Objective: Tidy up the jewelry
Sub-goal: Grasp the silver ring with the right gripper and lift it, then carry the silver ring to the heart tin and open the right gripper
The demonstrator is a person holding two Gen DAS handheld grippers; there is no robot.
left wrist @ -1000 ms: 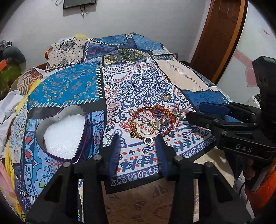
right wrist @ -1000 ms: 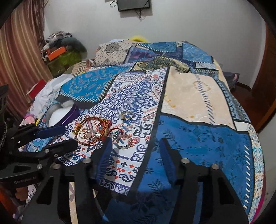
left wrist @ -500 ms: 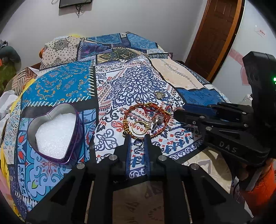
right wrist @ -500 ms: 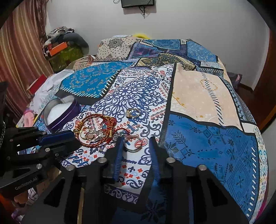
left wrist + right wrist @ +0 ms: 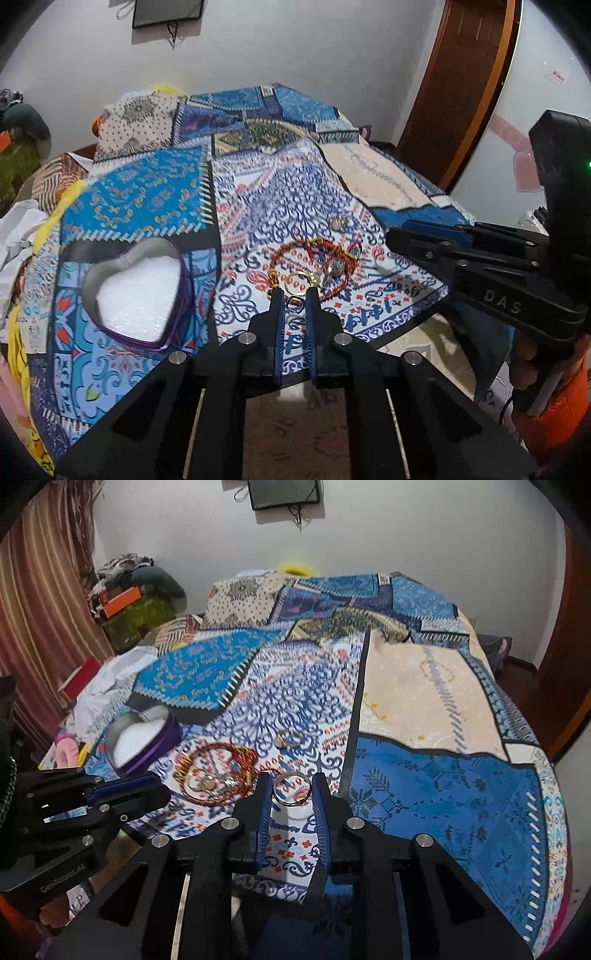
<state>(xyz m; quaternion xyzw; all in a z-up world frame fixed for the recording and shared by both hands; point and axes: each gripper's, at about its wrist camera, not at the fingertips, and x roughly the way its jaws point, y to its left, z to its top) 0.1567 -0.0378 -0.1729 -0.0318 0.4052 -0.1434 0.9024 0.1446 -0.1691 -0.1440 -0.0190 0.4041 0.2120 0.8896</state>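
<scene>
Silver ring (image 5: 291, 788) flat on the quilt (image 5: 436, 797), bracketed by the right gripper (image 5: 292, 781), narrowed but not pinching yet. Left gripper (image 5: 294, 295) nearly pressed together at a small ring (image 5: 294, 303); contact unclear. Squeeze gently, lift straight, then over to the heart tin (image 5: 173, 254).

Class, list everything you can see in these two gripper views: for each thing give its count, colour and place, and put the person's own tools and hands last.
Patchwork bedspread: one, blue, white and cream, covering the bed.
Heart-shaped tin with white foam lining: one, purple-rimmed, on the bedspread's left part.
Red and gold cord bracelets: a tangled pile, count unclear, right of the tin.
Large silver ring: one, between the right jaws.
Small gold ring: one, beyond the pile.
Small dark ring: one, between the left jaws.
Wall screen: one, black, high on the white wall.
Left gripper: black, blue pads, nearly closed.
Right gripper: black, around the silver ring.
</scene>
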